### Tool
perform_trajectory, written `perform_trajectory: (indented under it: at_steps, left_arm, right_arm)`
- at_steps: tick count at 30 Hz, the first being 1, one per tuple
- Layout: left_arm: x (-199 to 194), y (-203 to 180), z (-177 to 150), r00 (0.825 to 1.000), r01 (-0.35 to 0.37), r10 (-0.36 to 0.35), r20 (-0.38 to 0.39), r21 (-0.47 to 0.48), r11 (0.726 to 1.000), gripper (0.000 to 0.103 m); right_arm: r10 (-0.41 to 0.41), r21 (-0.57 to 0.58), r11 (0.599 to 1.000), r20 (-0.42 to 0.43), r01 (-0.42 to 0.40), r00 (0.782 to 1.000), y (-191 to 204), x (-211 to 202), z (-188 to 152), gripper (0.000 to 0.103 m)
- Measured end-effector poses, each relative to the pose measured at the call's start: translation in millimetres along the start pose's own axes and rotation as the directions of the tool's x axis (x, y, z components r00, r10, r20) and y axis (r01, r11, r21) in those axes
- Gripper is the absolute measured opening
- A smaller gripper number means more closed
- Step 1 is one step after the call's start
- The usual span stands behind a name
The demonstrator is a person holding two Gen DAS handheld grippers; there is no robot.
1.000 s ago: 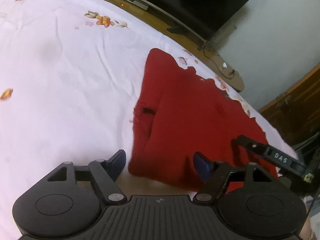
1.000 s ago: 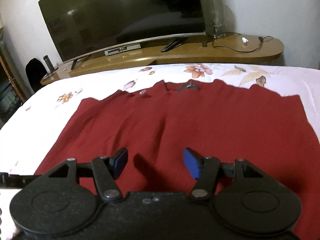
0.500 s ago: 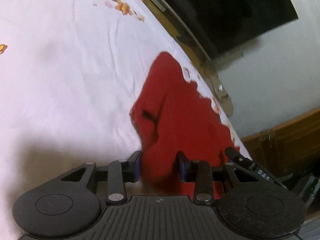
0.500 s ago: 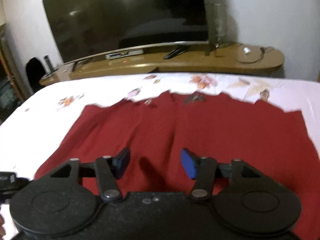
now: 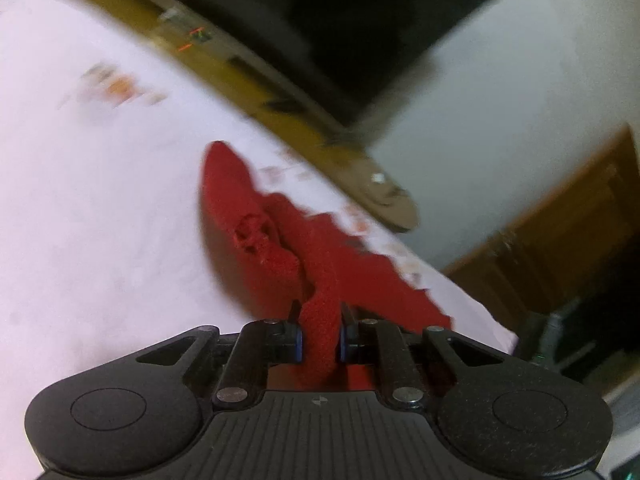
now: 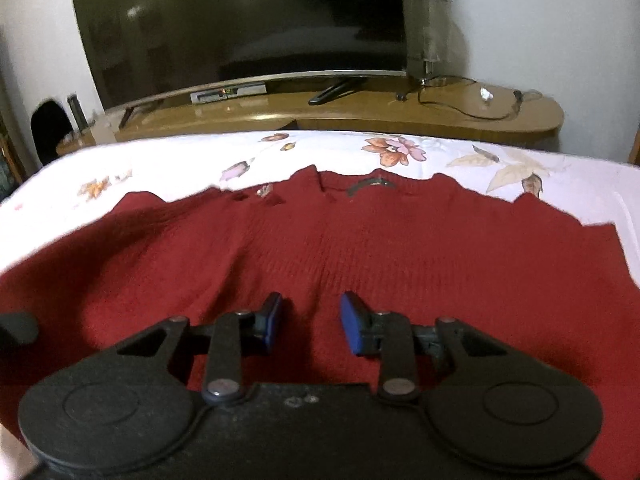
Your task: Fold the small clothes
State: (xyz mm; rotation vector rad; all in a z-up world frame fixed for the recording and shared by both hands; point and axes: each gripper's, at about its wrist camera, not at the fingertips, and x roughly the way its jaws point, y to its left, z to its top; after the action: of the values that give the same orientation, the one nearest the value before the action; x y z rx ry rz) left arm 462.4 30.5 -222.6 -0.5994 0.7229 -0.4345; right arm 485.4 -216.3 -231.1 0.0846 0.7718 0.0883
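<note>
A dark red knitted sweater [image 6: 400, 248] lies spread on the white flowered bedsheet [image 6: 180, 160], neck towards the far edge. In the left wrist view its near side edge [image 5: 256, 240] is bunched and raised off the sheet. My left gripper [image 5: 320, 328] is closing, and its blue pads pinch a ridge of that red knit. My right gripper [image 6: 310, 322] hovers low over the sweater's lower middle. Its jaws are closing but still apart, with only flat fabric beneath the gap.
A long wooden TV stand [image 6: 360, 108] with a large dark television [image 6: 240, 20], a set-top box and cables runs behind the bed's far edge. A wooden cabinet [image 5: 560, 232] stands at the right in the left wrist view. Bare sheet [image 5: 100, 220] stretches left of the sweater.
The left jaws went from wide apart to pinched on the sweater's edge, and the gripper rose, pulling the fabric up into folds. The right jaws narrowed and the gripper edged closer to the knit.
</note>
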Motion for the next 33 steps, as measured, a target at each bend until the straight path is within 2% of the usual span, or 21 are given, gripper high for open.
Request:
perform_trajectory:
  at_steps: [3,9,13,16,19,21,23,24,27,30,33]
  left_arm:
    - [12,-38,4,0.998,0.06,-0.059,-0.018,0.106,0.993,0.015]
    - [62,-104,-20,0.982,0.16,-0.13,-0.135,0.239,0.958,0.015]
    - [96,-131,-49,0.965,0.19,-0.126,-0.229,0.284,0.94,0.015]
    - [113,-138,-64,0.958,0.175,-0.087,-0.272,0.317,0.932,0.015]
    - [115,-135,-67,0.955,0.137,-0.037,-0.293,0.33,0.934,0.015]
    - [115,-137,-62,0.956,0.122,-0.019,-0.292,0.337,0.933,0.016]
    - [113,-146,-62,0.961,0.114,-0.007,-0.278,0.372,0.921,0.017]
    - [113,-153,-63,0.962,0.114,-0.005,-0.272,0.384,0.916,0.024]
    - [100,-162,-66,0.959,0.149,-0.037,-0.28,0.39,0.909,0.034]
    - [85,-169,-68,0.956,0.18,-0.061,-0.287,0.408,0.895,0.035]
    - [74,-159,-61,0.962,0.154,-0.044,-0.269,0.405,0.901,0.035]
  right_arm:
    - [0.058,0.1,0.993,0.022,-0.06,0.998,-19,-10,6,0.033]
    - [0.076,0.246,0.965,0.059,-0.088,0.995,-81,-49,10,0.038]
    - [0.079,0.343,0.934,0.088,-0.104,0.993,-128,-78,7,0.039]
    - [0.132,0.419,0.895,0.078,-0.153,0.988,-152,-87,0,0.039]
    - [0.176,0.484,0.855,0.069,-0.188,0.982,-170,-90,-14,0.041]
    - [0.178,0.538,0.821,0.077,-0.191,0.981,-181,-94,-23,0.051]
    - [0.169,0.565,0.803,0.093,-0.191,0.981,-189,-98,-28,0.061]
    - [0.17,0.566,0.801,0.098,-0.196,0.98,-190,-99,-28,0.065]
    - [0.206,0.548,0.803,0.114,-0.235,0.972,-183,-100,-22,0.066]
    - [0.253,0.537,0.799,0.105,-0.269,0.962,-176,-91,-15,0.075]
    - [0.272,0.526,0.809,0.064,-0.264,0.96,-168,-81,-13,0.072]
